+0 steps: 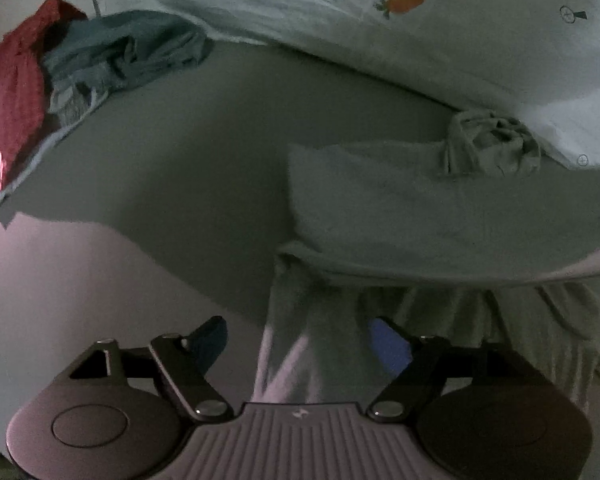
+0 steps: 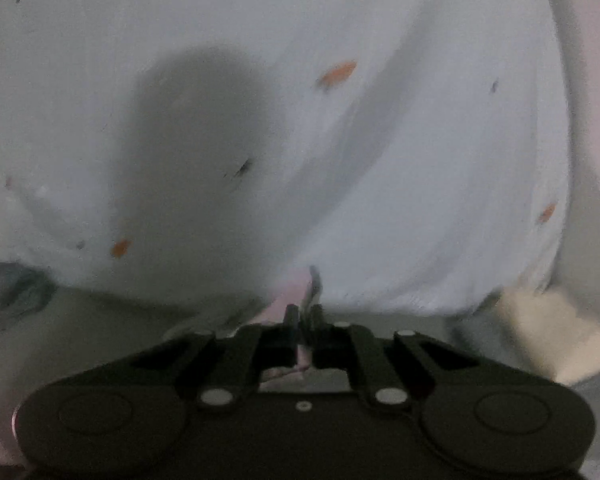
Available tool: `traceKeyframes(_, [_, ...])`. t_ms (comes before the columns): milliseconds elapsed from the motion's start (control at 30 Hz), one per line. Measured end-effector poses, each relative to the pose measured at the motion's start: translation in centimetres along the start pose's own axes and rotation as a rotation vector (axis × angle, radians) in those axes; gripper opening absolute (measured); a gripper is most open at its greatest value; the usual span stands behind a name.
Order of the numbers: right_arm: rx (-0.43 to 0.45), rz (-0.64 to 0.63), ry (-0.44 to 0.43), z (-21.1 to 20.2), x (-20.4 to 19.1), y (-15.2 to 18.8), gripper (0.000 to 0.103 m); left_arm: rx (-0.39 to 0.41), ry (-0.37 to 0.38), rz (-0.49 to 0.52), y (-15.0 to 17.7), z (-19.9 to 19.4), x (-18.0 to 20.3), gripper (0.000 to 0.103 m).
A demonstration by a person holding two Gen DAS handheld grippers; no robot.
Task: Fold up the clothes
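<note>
A pale folded garment [image 1: 440, 216] lies flat on the grey surface, below a carrot-print cloth [image 1: 380, 20].

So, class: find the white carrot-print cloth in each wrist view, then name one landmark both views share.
Left wrist: carrot-print cloth runs along the top and upper right.
Right wrist: it fills most of the picture, above the right tool.
Shared landmark: its orange carrot prints.
</note>
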State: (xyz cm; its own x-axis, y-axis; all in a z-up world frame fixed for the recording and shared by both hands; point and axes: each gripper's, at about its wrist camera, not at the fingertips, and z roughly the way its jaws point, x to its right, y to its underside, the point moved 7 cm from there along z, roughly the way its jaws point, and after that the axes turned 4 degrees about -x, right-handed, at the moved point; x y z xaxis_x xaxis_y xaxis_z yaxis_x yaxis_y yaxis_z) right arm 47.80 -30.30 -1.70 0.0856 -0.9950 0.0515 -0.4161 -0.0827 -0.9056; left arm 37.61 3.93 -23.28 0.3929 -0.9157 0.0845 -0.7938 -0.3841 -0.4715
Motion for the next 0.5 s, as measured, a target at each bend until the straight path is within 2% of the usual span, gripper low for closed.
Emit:
traceKeyframes(67, [-0.039,-0.047,0.075,1.2,1.1,1.5,0.006,-0.018,-0.002,0.005,0.3,0.8,0.0,0.083])
traceKeyframes(200, [-0.271,-0.039,0.127,5.6,3.9,8.9,0.005,-0.056,-0.039,0.046,1.2,2.4,-0.4,0.083])
traceKeyframes(267, [-0.348,-0.021,0.161,6.6,5.2,11.7,0.005,-0.042,-0.074,0.082,1.0,2.7,-0.7,0.083])
traceKeyframes(333, [-0.366,0.016,0.170,6.5,6.1,12.6,0.005,-0.009,-0.101,0.125,0.4,2.7,-0.6,0.083])
traceKeyframes(433, [-0.329,0.043,0.174,5.9,6.5,11.4,0.005,0.044,-0.152,0.182,-0.8,3.2,-0.7,0.083])
traceKeyframes(500, [-0.343,0.035,0.205,6.4,6.9,11.6,0.005,0.037,-0.233,0.196,-1.5,4.3,-1.8,0.083])
